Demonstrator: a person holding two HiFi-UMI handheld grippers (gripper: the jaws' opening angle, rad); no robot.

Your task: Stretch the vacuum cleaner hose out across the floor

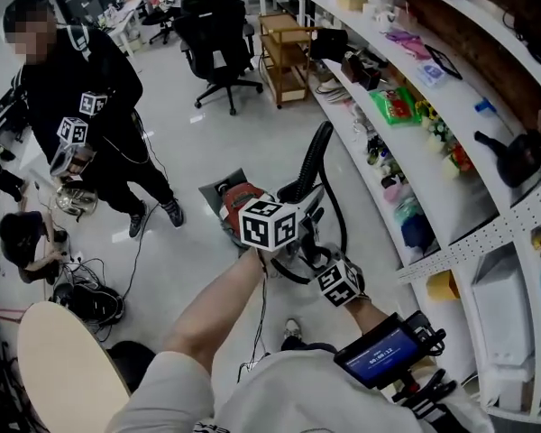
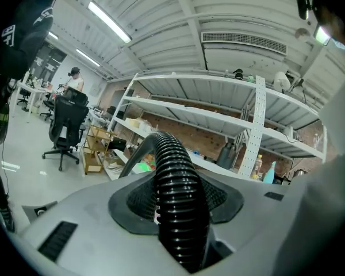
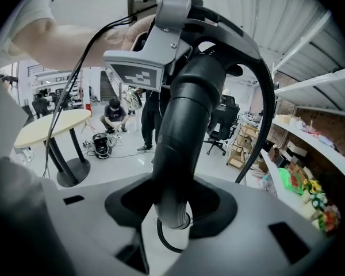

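Note:
The vacuum cleaner's red body (image 1: pixel 237 202) sits on the floor just beyond my hands. Its black ribbed hose (image 1: pixel 312 157) arcs up from there. My left gripper (image 1: pixel 269 225) is shut on the ribbed hose (image 2: pixel 176 183), which runs up between its jaws (image 2: pixel 175 211) and bends away toward the shelves. My right gripper (image 1: pixel 339 283) sits lower and nearer to me, shut on the hose's smooth black tube (image 3: pixel 184 137); its jaws close round the tube's lower end (image 3: pixel 172 214). In the right gripper view the left gripper (image 3: pixel 152 56) shows above, on the same hose.
Long white shelves (image 1: pixel 433 179) with small goods run along the right. A person in black (image 1: pixel 90 106) stands at the left, another crouches by cables (image 1: pixel 88 301). A round beige table (image 1: pixel 63 359) is near left. An office chair (image 1: pixel 218 39) and wooden cart (image 1: pixel 284 48) stand farther back.

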